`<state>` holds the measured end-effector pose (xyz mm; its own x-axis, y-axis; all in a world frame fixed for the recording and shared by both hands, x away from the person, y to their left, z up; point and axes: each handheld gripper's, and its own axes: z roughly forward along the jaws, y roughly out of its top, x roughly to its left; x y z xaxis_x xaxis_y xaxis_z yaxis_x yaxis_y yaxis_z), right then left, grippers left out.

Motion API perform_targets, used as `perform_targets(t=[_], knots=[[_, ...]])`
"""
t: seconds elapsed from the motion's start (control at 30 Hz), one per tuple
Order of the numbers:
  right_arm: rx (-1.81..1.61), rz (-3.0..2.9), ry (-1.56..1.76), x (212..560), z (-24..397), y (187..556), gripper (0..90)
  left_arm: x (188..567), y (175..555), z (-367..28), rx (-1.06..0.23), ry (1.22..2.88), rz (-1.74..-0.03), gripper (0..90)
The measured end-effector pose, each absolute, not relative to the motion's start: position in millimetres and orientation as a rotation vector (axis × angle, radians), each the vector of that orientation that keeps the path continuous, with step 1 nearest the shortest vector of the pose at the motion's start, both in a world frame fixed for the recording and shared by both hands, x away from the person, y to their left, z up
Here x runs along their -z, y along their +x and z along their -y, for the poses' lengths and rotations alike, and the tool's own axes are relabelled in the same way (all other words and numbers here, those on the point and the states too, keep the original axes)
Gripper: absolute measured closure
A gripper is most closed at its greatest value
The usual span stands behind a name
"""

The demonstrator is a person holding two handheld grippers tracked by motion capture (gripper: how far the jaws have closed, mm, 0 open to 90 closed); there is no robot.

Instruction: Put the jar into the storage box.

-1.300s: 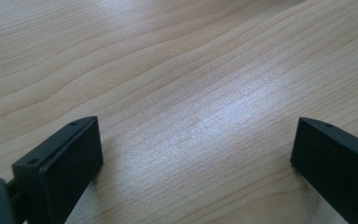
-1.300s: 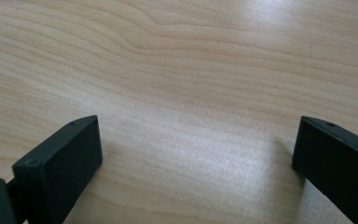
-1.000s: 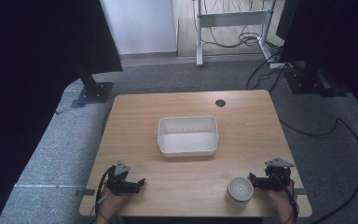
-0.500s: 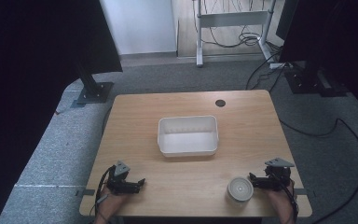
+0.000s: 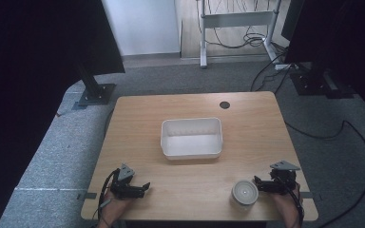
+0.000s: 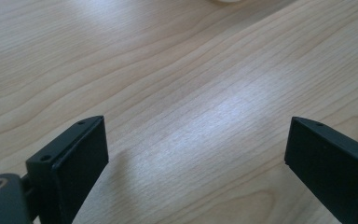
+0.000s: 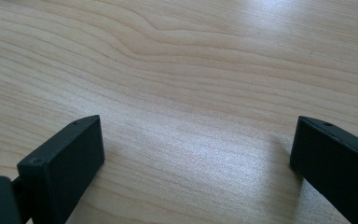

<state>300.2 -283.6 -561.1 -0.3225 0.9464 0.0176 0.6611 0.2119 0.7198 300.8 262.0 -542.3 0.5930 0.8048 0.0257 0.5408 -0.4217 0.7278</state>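
Observation:
A white rectangular tub (image 5: 191, 137) stands empty at the middle of the wooden table (image 5: 138, 118). A short white round container (image 5: 244, 193) rests near the front edge on the right. My right gripper (image 5: 258, 185) lies just right of that container, jaws wide apart over bare wood (image 7: 196, 140). My left gripper (image 5: 145, 188) rests at the front left corner, pointing right, also open with nothing between its jaws (image 6: 196, 140). Both hands hold the grippers low on the tabletop.
A dark cable hole (image 5: 225, 105) sits near the table's far edge. Black stands (image 5: 95, 90) and loose cables (image 5: 351, 137) lie on the grey carpet around the table. A metal frame (image 5: 235, 19) stands beyond it.

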Motion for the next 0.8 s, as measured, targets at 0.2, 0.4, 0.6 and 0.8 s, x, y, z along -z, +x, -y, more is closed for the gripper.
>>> perform_targets(t=[0.2,0.4,0.6,0.8], knots=[[-0.893,-2.063,1.488,561,284,300,2.6,540,297,-260,-0.471,2.122,-1.03,7.7],[-0.893,-2.062,1.488,561,284,300,2.7,536,294,-255,-0.445,2.117,-0.988,7.8],[-0.893,-2.063,1.488,561,284,300,2.7,532,292,-247,-0.424,2.121,-0.95,6.2],[-0.893,-2.062,1.488,561,284,300,2.7,527,290,-238,-0.425,2.125,-0.906,7.5]])
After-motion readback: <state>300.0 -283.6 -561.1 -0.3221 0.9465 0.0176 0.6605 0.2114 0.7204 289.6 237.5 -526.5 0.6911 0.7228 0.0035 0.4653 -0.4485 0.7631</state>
